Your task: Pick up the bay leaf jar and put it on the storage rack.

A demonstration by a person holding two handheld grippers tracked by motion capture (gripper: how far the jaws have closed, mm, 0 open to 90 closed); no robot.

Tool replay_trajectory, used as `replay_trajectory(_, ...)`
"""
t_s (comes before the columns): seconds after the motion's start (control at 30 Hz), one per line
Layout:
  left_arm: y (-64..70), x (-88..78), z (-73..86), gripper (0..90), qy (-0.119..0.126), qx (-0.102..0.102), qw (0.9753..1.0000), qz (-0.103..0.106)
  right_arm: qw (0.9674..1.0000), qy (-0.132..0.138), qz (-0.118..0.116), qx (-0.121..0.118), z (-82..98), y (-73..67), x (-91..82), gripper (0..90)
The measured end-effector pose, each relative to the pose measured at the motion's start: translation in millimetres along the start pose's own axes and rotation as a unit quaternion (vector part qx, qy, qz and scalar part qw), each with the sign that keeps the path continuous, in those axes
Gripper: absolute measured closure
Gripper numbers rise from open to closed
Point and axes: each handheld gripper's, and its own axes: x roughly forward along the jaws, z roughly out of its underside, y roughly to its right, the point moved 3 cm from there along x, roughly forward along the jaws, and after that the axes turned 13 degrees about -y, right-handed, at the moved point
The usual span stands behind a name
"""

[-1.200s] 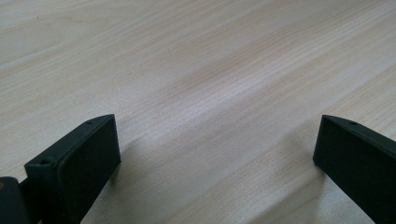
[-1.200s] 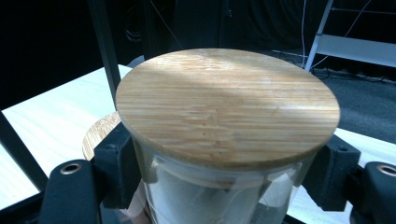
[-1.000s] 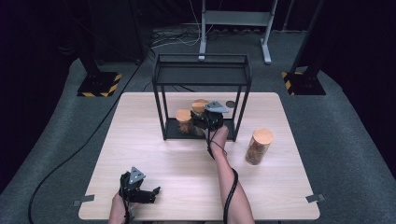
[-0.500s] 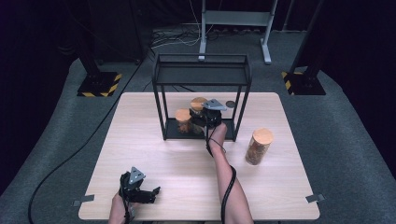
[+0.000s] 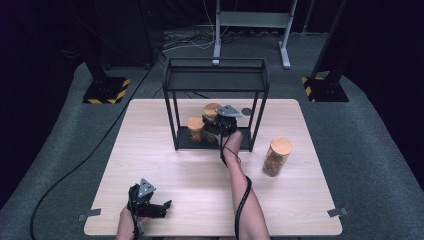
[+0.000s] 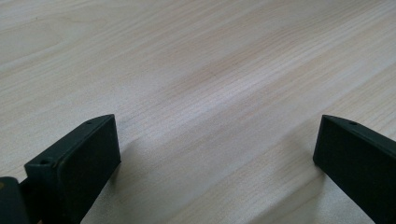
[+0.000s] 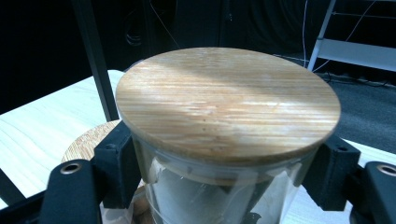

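Nothing's really moved: your right claw (image 7: 224,182) still pinches the jar (image 7: 228,140) inside the rack (image 5: 216,90); left claw (image 6: 215,163) spread over bare tabletop (image 6: 196,70).

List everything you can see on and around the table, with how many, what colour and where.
Table: one, light wood, centre of the high view.
Shelf frame: one, black metal, far middle of the table.
Jars with wooden lids: three, clear glass. One on the frame's bottom tray, left; one beside it between the right gripper's jaws; one on the table right of the frame.
Stand: one, grey metal, on the floor beyond the table.
Striped bases: two, black and yellow, floor left and right.
Left hand-held gripper: one, black, near left edge, jaws open over bare wood.
Right hand-held gripper: one, black, inside the frame.
Forearms: two, from the bottom edge.
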Motion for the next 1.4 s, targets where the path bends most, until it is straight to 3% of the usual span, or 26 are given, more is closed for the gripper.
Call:
replay_trajectory(0.77, 0.1, 0.0, 0.0, 0.0, 0.000, 0.001, 1.0000, 0.001, 1.0000, -0.005, 0.002, 0.001, -2.2, 1.2, 2.5, 24.8)
replay_trajectory(1.2, 0.2, 0.0, 0.0, 0.0, 0.000, 0.002, 1.0000, 0.001, 0.9997, -0.024, 0.006, -0.001, -5.6, 0.1, 1.5, 24.5)
replay_trajectory(1.27, 0.2, 0.0, 0.0, 0.0, 0.000, 0.002, 1.0000, 0.001, 0.9995, -0.030, 0.005, 0.001, -6.4, 0.1, 0.7, 24.0)
replay_trajectory(1.4, 0.2, -0.1, 0.0, 0.0, 0.000, 0.003, 1.0000, 0.001, 0.9977, -0.067, 0.000, 0.007, -5.9, 0.4, 1.2, 12.4)
